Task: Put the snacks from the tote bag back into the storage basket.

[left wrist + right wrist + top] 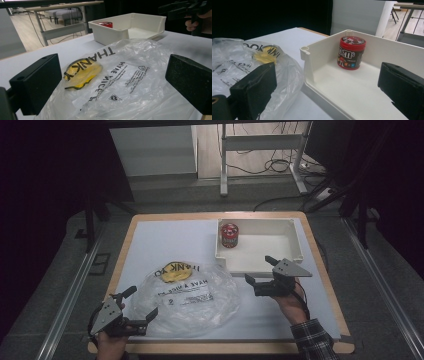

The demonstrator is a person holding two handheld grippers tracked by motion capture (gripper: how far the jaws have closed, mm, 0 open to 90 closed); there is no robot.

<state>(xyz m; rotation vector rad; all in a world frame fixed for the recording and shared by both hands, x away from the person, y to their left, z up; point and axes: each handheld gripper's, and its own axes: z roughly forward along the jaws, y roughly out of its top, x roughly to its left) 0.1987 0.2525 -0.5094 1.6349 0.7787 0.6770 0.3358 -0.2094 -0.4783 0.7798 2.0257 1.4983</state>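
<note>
A crumpled clear plastic bag (192, 292) with black print and a yellow smiley lies on the white mat at front centre. A red M&M's can (229, 235) stands upright in the far left corner of a white tray (280, 252) at the back right. My left gripper (143, 301) is open at the bag's near left edge, and the bag (120, 75) lies between and beyond its jaws. My right gripper (259, 268) is open just before the tray's low front side. It faces the can (351, 53) across the tray floor (342, 85), with nothing between its jaws.
The white mat (165, 237) covers a wooden table with its edge showing all round. Beyond the far edge stand a desk's legs (223, 165) and floor cables (272, 167). Metal rails (70, 290) run along both sides of the table.
</note>
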